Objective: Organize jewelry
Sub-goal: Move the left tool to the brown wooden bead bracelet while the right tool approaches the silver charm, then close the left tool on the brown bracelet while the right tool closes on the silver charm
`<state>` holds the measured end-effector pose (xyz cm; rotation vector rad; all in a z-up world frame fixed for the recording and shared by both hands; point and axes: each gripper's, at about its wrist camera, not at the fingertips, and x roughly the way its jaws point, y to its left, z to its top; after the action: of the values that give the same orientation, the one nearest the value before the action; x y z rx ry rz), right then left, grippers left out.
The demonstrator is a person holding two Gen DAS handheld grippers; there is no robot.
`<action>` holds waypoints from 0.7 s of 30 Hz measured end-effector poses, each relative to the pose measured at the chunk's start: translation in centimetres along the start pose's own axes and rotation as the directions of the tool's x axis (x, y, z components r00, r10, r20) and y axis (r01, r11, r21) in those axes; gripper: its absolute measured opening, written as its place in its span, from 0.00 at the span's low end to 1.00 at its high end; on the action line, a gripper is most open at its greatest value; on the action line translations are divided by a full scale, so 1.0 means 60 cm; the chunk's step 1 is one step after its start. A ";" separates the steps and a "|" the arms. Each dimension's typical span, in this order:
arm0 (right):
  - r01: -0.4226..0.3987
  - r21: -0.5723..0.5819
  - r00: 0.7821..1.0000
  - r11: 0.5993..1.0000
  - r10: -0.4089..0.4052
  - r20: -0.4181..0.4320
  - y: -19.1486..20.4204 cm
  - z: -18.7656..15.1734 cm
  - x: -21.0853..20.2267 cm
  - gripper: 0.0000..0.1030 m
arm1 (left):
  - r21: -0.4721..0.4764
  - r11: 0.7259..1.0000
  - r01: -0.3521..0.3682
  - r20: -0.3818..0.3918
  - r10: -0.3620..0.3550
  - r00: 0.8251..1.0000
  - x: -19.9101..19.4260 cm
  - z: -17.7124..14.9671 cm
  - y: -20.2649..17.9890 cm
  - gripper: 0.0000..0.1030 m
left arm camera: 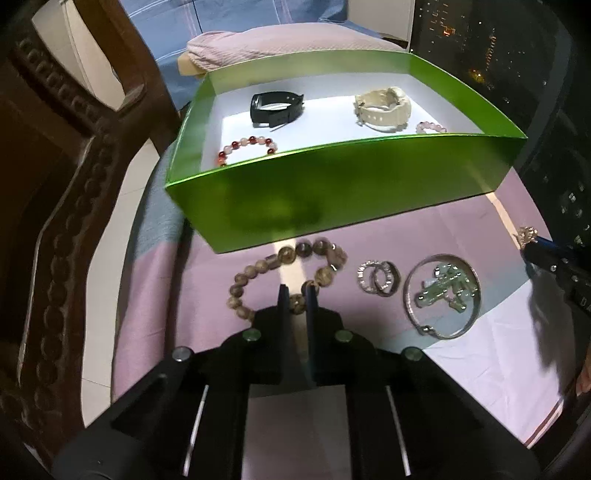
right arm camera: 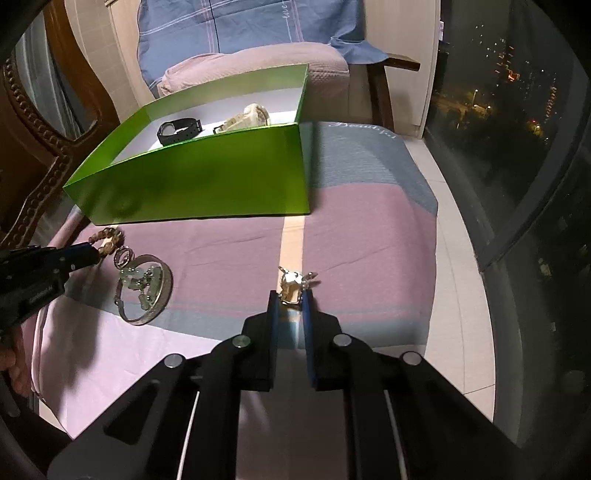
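Note:
A green box (left arm camera: 332, 192) (right arm camera: 207, 184) stands on the pink cloth and holds a black watch (left arm camera: 275, 109), a cream watch (left arm camera: 384, 107), a red-and-pink bead bracelet (left arm camera: 245, 146) and a pink bead bracelet (left arm camera: 430, 128). In front of it lie a brown bead bracelet (left arm camera: 288, 273), two silver rings (left arm camera: 378, 278) and a silver bangle (left arm camera: 441, 295) around green jade pieces (left arm camera: 443, 290). My left gripper (left arm camera: 297, 295) is shut on a bead of the brown bracelet. My right gripper (right arm camera: 291, 295) is shut on a small silver ornament (right arm camera: 293, 282), held above the cloth.
A carved wooden chair frame (left arm camera: 62, 206) stands at the left. A cushioned chair with a blue cloth (right arm camera: 240, 33) is behind the box. A dark window (right arm camera: 517, 129) runs along the right. The table edge drops to tiled floor (right arm camera: 461, 258).

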<state>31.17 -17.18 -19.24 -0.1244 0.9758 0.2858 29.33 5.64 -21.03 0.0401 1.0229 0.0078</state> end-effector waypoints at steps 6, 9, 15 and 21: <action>-0.037 0.012 0.999 0.999 0.037 0.034 0.002 -0.007 -0.028 0.12 | -0.021 0.999 0.028 0.019 -0.027 0.999 -0.027 -0.021 0.004 0.00; -0.061 0.014 0.997 0.998 0.061 0.057 0.002 -0.015 -0.051 0.12 | -0.028 0.998 0.047 0.046 -0.046 0.998 -0.062 -0.030 0.009 0.00; -0.082 0.019 0.993 0.996 0.080 0.089 -0.001 -0.024 -0.080 0.12 | 0.018 1.000 0.017 0.075 -0.018 0.997 -0.107 -0.035 0.007 0.05; -0.092 0.027 0.992 0.995 0.089 0.088 -0.005 -0.026 -0.085 0.12 | 0.132 0.991 -0.018 0.014 0.017 1.000 -0.029 -0.008 -0.004 0.24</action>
<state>27.34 -18.78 -15.91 -0.0387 0.9002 0.3561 28.02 5.37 -19.78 0.1692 1.0089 -0.0441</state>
